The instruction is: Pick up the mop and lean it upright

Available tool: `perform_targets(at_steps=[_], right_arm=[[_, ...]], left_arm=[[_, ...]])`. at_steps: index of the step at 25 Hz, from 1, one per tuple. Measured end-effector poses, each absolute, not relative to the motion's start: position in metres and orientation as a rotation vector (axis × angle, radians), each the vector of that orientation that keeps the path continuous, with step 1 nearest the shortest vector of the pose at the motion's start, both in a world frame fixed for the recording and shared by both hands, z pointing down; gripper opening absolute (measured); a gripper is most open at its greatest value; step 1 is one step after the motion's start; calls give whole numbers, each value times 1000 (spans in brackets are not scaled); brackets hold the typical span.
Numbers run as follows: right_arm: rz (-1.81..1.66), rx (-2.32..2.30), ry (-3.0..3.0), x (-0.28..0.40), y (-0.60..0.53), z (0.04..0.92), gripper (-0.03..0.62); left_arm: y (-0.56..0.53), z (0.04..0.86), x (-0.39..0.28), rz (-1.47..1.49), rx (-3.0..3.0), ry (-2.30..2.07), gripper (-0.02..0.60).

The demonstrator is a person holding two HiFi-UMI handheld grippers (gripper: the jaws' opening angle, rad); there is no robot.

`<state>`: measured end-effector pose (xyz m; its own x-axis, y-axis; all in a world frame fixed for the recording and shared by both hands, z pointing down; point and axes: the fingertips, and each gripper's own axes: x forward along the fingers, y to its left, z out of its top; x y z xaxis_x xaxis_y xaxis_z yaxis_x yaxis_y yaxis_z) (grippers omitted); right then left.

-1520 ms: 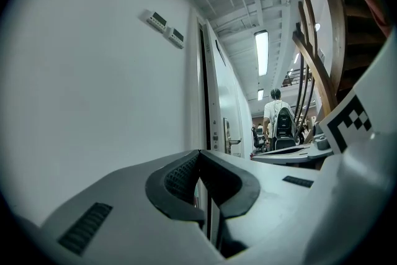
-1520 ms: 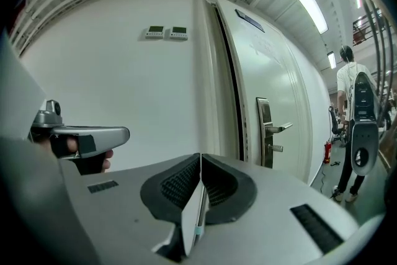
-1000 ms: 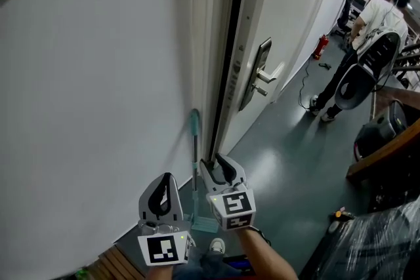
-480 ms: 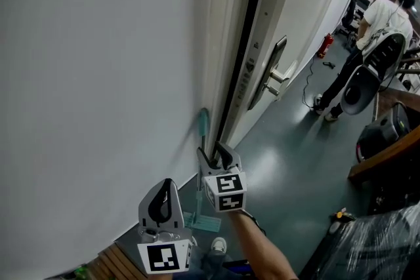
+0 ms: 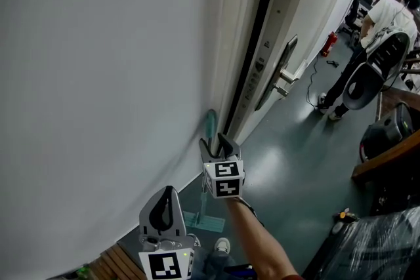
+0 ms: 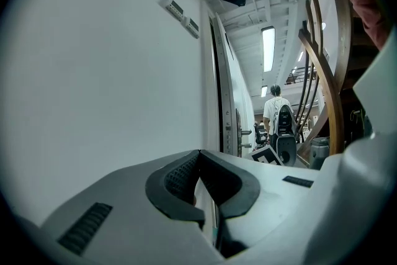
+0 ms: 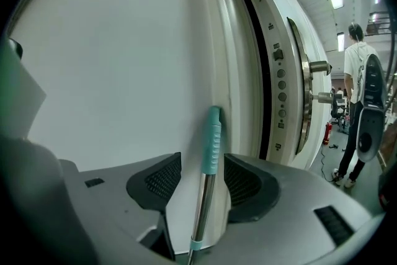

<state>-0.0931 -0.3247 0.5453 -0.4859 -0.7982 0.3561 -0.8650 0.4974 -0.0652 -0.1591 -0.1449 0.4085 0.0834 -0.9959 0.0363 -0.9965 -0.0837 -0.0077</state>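
My right claw (image 5: 215,141) has just been opening; its jaws stand wide, clear of the mop (image 7: 213,133), which leans upright on the wall (image 5: 98,75) left of the door (image 5: 305,16). I'd withdraw straight back, no nudging. My left claw (image 6: 198,158) is closed, empty.

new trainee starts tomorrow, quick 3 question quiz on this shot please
1. True or false: the right hand-held gripper clamps the mop handle.
2. The mop handle is: A) flat on the floor B) upright by the door frame C) across a chair
3. Fill in: the left hand-held gripper has its jaws ____.
Key: 1 false, its jaws have just been opening, with the handle loose between them; 2 B; 3 shut.
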Motion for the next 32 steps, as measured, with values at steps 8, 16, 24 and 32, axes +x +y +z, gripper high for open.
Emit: perform_targets(at_steps=[8,16,24,32], right_arm=[[339,1427,-2435,-102,-343,559,212],[344,1486,-2420,-96,-355,564,212],[313,1505,-2419,-98,-357,563,141],[332,1516,-2421,-96,-360,562,115]], left_arm=[[-142,420,-165,83,2282,-2102,12],[-143,426,-165,89,2279,-2092,12],[-144,431,-164,96,2276,-2082,12],[-144,439,-165,102,2268,-2075,12]])
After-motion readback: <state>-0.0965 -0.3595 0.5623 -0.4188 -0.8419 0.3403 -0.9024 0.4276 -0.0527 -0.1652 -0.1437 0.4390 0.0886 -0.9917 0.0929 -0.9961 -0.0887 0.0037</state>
